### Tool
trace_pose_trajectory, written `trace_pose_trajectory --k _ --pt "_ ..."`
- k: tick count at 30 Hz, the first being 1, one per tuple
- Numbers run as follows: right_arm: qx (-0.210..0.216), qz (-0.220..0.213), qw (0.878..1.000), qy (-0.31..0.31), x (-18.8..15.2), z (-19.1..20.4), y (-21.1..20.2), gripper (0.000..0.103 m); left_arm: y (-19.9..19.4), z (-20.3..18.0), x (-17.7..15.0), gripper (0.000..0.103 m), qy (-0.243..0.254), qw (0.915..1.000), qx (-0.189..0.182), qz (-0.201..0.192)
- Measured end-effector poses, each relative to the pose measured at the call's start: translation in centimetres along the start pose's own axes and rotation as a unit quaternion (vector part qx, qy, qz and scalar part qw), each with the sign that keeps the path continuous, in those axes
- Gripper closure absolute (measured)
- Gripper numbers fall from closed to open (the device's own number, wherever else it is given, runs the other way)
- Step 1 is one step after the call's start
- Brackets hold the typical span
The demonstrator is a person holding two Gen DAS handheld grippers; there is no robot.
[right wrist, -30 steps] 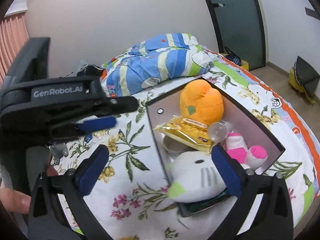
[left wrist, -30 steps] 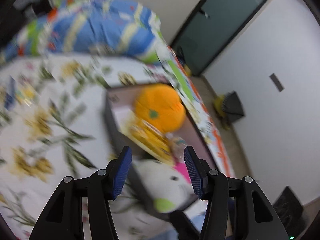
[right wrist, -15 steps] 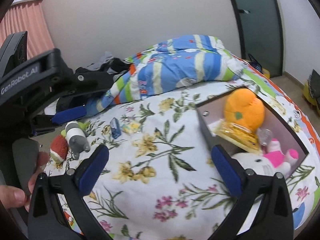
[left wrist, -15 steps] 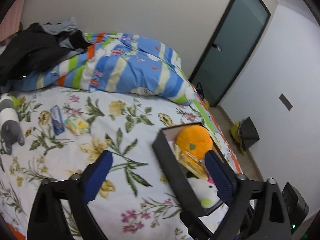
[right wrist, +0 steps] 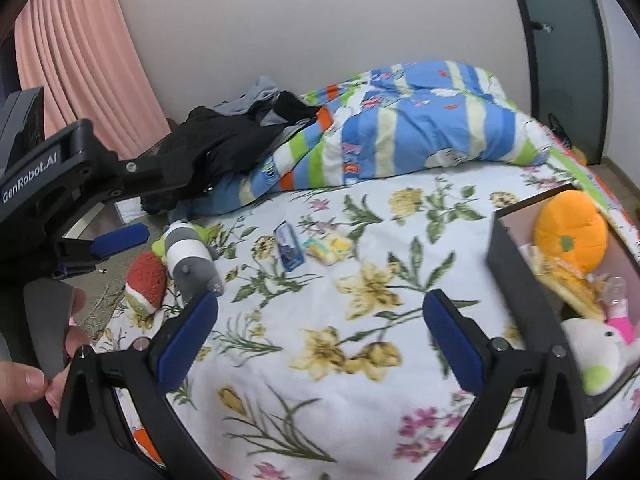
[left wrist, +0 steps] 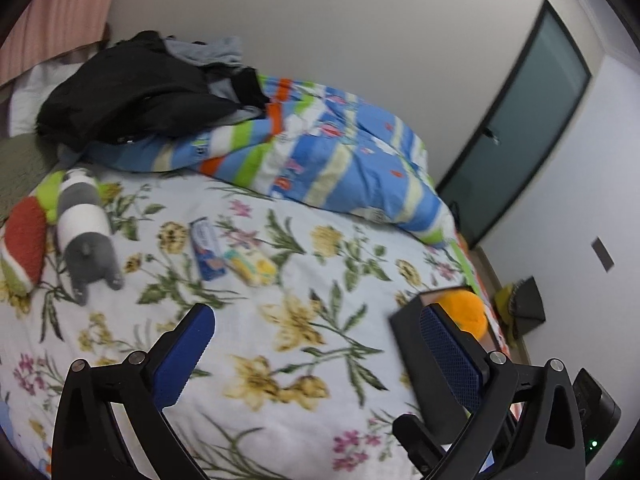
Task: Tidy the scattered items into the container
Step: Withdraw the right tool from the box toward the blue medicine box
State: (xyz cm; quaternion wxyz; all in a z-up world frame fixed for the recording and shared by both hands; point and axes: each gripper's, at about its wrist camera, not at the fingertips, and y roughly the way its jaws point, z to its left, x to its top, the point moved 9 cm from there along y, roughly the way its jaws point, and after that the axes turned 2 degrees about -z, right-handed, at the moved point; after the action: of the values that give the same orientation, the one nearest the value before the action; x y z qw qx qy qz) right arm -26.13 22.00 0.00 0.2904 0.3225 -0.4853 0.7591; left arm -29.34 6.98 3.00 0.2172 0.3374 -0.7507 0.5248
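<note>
A dark open box sits on the floral bed at the right; it holds an orange plush, a yellow packet, a pink item and a white plush. It also shows in the left wrist view. Scattered on the bed are a blue packet, a yellow packet, a grey-and-white striped plush and a red-green plush. My left gripper is open and empty above the bed. My right gripper is open and empty.
A striped blue quilt and dark clothes are piled at the back of the bed. A pink curtain hangs at the left. A dark door stands at the right.
Both grippers have swung left, away from the box, and now face the scattered items. The left jaws have opened wider. The box has shifted to the right edge of both views.
</note>
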Motion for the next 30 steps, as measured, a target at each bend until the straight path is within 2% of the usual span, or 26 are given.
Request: trace_pose_trajectory --k 8,20,24,30 --pt "0.02 0.025 0.999 -0.003 -0.8 3.8 5.6 0.0 1.6 8.0 1.3 0.001 -0.035 0.9989 0.032 0.003" --pt "0.036 0.037 0.998 -0.039 -2.6 6.0 14.9 0.0 8.5 20.8 0.7 0.001 -0.103 0.9917 0.066 0.038" --pt "0.046 0.047 0.997 -0.048 -3.3 6.4 18.4 0.001 11.8 23.1 -0.2 0.001 -0.117 0.9894 0.065 0.057" --pt "0.066 0.062 0.993 -0.071 -4.5 7.3 23.7 0.001 17.0 24.5 -0.8 0.001 -0.132 0.9863 0.044 0.088"
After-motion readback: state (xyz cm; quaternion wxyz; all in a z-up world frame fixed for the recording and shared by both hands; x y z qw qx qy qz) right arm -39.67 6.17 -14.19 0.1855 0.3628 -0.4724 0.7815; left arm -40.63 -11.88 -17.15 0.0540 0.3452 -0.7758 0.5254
